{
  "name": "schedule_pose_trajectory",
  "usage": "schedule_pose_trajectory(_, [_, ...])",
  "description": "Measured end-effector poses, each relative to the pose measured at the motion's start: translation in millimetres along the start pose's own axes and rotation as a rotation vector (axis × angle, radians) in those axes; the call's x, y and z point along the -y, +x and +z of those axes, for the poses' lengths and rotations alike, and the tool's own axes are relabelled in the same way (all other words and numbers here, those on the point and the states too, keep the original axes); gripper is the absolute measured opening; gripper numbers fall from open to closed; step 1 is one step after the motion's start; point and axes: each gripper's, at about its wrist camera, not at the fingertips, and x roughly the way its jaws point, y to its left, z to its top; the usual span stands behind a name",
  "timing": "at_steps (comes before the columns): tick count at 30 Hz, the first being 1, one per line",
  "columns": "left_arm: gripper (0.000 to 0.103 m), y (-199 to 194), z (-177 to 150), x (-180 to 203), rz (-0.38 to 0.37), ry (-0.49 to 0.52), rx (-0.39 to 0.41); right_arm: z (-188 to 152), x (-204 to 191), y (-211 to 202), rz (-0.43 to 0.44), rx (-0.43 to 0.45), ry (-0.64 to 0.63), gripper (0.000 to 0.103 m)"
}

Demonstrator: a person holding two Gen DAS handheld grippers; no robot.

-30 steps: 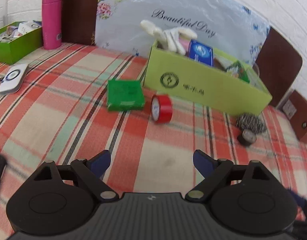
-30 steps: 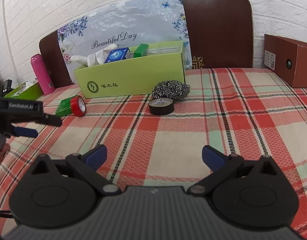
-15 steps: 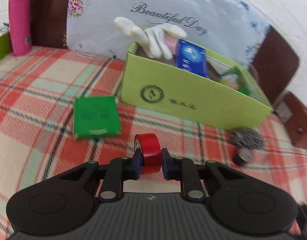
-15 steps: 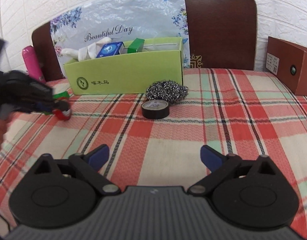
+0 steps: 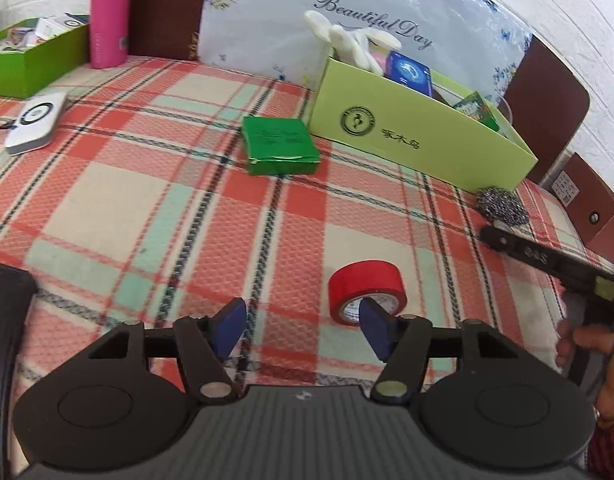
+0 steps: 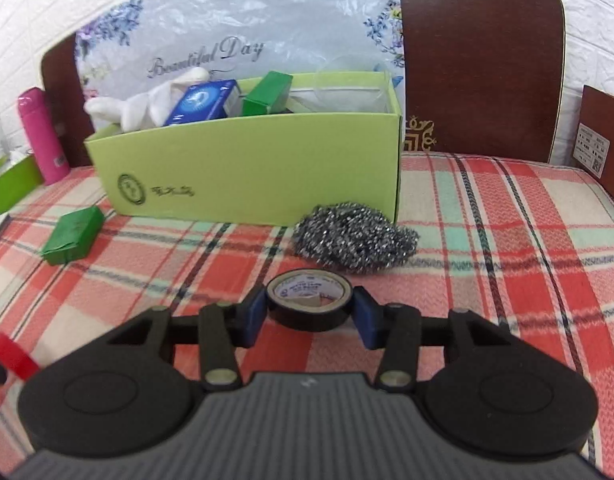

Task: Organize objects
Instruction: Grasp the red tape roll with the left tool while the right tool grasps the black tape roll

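Observation:
A red tape roll (image 5: 367, 292) lies on the plaid cloth just beyond the right fingertip of my left gripper (image 5: 303, 316). The left jaws are opening and nothing is between them. The same red roll (image 6: 11, 354) shows at the lower left of the right wrist view. My right gripper (image 6: 309, 314) is closing on a black tape roll (image 6: 309, 300), and both blue pads (image 6: 255, 314) touch its sides. A green packet (image 5: 279, 146) lies flat in front of the lime box (image 5: 407, 128).
A steel scourer (image 6: 355, 240) sits right behind the black roll, against the lime box (image 6: 247, 168), which holds gloves and packets. A pink bottle (image 5: 109, 12), a white device (image 5: 35, 122) and a green box (image 5: 31, 56) stand at the left. A brown box (image 6: 603, 132) is at the right.
The left gripper, shut on the red roll half a second ago, has set it down nearer and let go. The right gripper has moved forward and closed round the black roll.

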Motion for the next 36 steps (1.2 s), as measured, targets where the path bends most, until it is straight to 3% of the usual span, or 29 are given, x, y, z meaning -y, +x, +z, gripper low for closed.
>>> schedule_pose_trajectory(7, [0.072, 7, -2, 23, -0.025, 0.067, -0.009, -35, 2, -46, 0.054, -0.009, 0.022, 0.046])
schedule_pose_trajectory(14, [0.072, 15, 0, 42, -0.067, 0.068, -0.005, -55, 3, -80, 0.074, -0.026, 0.03, 0.049])
schedule_pose_trajectory(20, [0.075, 29, 5, 51, -0.028, 0.078, 0.011, -53, 1, -81, 0.08, -0.019, 0.044, 0.058])
schedule_pose_trajectory(24, [0.068, 24, 0, 45, -0.068, 0.077, 0.003, -56, -3, -84, 0.084, -0.019, 0.017, 0.058])
schedule_pose_trajectory(31, [0.07, 2, -24, 37, -0.052, 0.114, -0.006, -58, -5, -84, 0.086, -0.04, 0.0, 0.057])
schedule_pose_trajectory(36, [0.075, 11, -11, 42, -0.011, 0.09, 0.015, -58, -8, -81, 0.067, -0.039, -0.003, 0.057])
